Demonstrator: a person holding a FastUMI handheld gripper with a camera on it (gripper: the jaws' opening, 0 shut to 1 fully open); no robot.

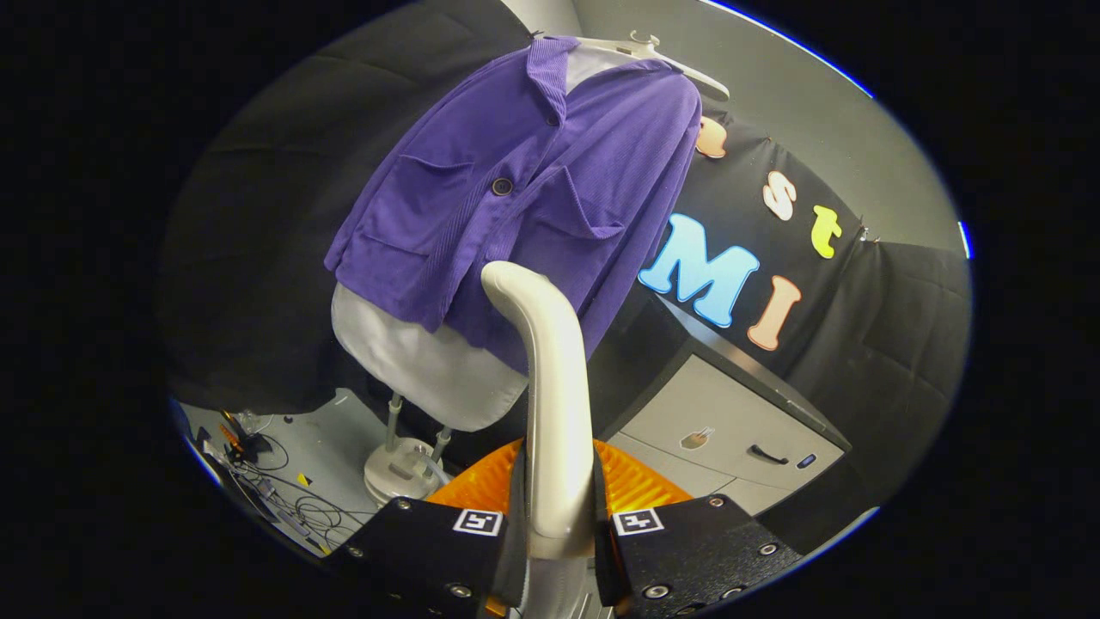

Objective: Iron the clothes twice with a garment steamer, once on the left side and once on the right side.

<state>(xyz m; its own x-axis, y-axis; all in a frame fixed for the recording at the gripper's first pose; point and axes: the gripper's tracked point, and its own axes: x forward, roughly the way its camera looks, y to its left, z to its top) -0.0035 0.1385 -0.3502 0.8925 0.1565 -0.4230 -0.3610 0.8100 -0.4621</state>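
Note:
A purple corduroy jacket (524,180) hangs on a white hanger (666,56) over a white ironing board (430,361) that stands upright on a stand. My gripper (557,516) is shut on the cream handle of the garment steamer (550,378), which rises between the fingers and curves toward the jacket's lower hem. The steamer's head is hidden behind the handle, near the jacket's lower middle. The jacket is buttoned, with two chest pockets showing.
The board's round base (404,468) stands on the grey floor beside loose cables (284,499). A grey cabinet (730,430) with a dark handle stands to the right of the board. An orange ribbed part (636,486) sits just behind the fingers.

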